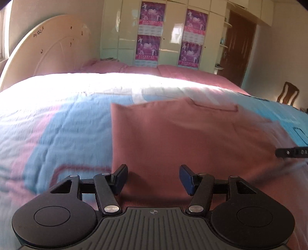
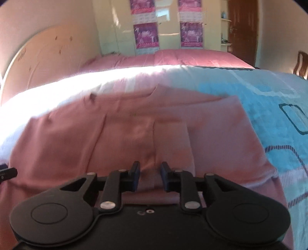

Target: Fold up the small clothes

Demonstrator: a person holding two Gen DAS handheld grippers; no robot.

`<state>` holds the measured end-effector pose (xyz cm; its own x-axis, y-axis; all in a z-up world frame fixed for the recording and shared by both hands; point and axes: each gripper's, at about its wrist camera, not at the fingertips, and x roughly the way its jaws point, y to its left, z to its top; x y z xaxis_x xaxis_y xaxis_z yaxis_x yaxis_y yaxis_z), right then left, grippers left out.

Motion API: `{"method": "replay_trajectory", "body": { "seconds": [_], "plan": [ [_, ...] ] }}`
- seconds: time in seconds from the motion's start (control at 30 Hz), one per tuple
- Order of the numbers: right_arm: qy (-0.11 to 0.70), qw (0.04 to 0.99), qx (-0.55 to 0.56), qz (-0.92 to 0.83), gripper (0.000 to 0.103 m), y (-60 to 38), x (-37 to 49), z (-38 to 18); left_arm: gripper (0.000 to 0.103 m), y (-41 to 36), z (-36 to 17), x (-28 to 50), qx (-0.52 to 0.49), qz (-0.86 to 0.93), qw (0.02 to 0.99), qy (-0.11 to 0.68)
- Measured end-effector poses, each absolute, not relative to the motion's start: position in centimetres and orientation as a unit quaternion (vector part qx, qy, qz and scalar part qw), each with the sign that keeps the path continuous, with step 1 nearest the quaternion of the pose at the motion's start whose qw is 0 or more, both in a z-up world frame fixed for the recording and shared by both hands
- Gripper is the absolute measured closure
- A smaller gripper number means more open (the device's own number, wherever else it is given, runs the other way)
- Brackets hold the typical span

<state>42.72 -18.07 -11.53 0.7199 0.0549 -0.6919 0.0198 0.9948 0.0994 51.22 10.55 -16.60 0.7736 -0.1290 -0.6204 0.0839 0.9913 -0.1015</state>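
Bed [image 1: 57, 119] with blue-and-pink quilt, carrying a pink garment [image 1: 182, 134] spread flat at the near edge, its left side folded straight. Behind the bed: cream curved headboard [image 1: 48, 50], pale wardrobe [image 1: 167, 32] bearing four purple posters [image 1: 152, 14] whose writing is too blurred to read, brown door [image 1: 240, 46], wooden chair [image 1: 287, 93] to the right. Left tool [image 1: 153, 179], spread wide, over the garment's near hem. Right tool [image 2: 149, 177], partly spread, with a fold of garment between its jaws; grip cannot be told.
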Motion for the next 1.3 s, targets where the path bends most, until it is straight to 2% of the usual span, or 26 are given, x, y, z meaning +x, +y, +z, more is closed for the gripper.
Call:
{"method": "replay_trajectory", "body": {
  "seconds": [0.23, 0.33, 0.4, 0.47, 0.5, 0.57, 0.67, 0.8, 0.87, 0.97, 1.0, 1.13, 1.2, 1.27, 1.3],
  "plan": [
    [0.386, 0.922, 0.002, 0.002, 0.08, -17.9, 48.9, -12.4, 0.044, 11.6, -17.7, 60.8, -0.061, -0.069, 0.926, 0.366],
    [0.389, 0.921, 0.0, 0.002, 0.079, -18.5, 49.8, -12.6, 0.044, 12.8, -17.9, 63.8, -0.078, -0.068, 0.929, 0.356],
    [0.388, 0.922, 0.002, 0.003, 0.076, -18.7, 49.6, -12.5, 0.044, 13.0, -17.2, 63.6, -0.075, -0.057, 0.933, 0.347],
    [0.37, 0.929, 0.011, -0.002, 0.066, -18.2, 49.3, -11.8, 0.044, 12.1, -16.8, 62.1, -0.082, -0.072, 0.935, 0.339],
    [0.358, 0.934, 0.019, 0.003, 0.058, -17.6, 49.3, -11.5, 0.044, 11.2, -16.7, 61.3, -0.078, -0.083, 0.935, 0.335],
    [0.357, 0.933, 0.03, 0.031, 0.061, -15.6, 50.2, -11.3, 0.044, 8.2, -16.8, 60.2, -0.03, -0.097, 0.94, 0.325],
    [0.356, 0.931, -0.014, 0.075, 0.059, -11.5, 51.6, -11.6, 0.044, 6.0, -16.9, 59.4, 0.026, -0.104, 0.943, 0.314],
    [0.372, 0.92, -0.086, 0.091, 0.056, -10.2, 52.9, -12.5, 0.044, 8.6, -16.0, 59.9, 0.02, -0.081, 0.948, 0.306],
    [0.385, 0.912, -0.097, 0.105, 0.065, -10.4, 53.4, -13.2, 0.044, 10.1, -16.7, 61.0, -0.011, -0.077, 0.941, 0.328],
    [0.379, 0.91, -0.104, 0.131, 0.09, -10.2, 53.1, -13.6, 0.044, 11.3, -18.2, 62.0, -0.034, -0.079, 0.936, 0.341],
    [0.37, 0.914, -0.112, 0.124, 0.101, -10.2, 52.9, -13.5, 0.044, 11.5, -18.1, 61.9, -0.036, -0.077, 0.936, 0.34],
    [0.333, 0.936, -0.088, 0.08, 0.102, -11.6, 51.9, -12.3, 0.044, 11.2, -18.4, 61.4, -0.014, -0.071, 0.941, 0.33],
    [0.352, 0.929, -0.085, 0.08, 0.1, -11.6, 52.1, -13.2, 0.044, 10.8, -18.6, 61.4, -0.005, -0.067, 0.943, 0.325],
    [0.358, 0.926, -0.084, 0.085, 0.097, -11.5, 52.1, -13.6, 0.044, 10.1, -18.2, 61.4, 0.013, -0.067, 0.943, 0.325],
    [0.358, 0.927, -0.076, 0.083, 0.088, -11.8, 52.1, -13.2, 0.044, 9.9, -17.8, 61.2, 0.017, -0.073, 0.945, 0.319]
  ]
}}
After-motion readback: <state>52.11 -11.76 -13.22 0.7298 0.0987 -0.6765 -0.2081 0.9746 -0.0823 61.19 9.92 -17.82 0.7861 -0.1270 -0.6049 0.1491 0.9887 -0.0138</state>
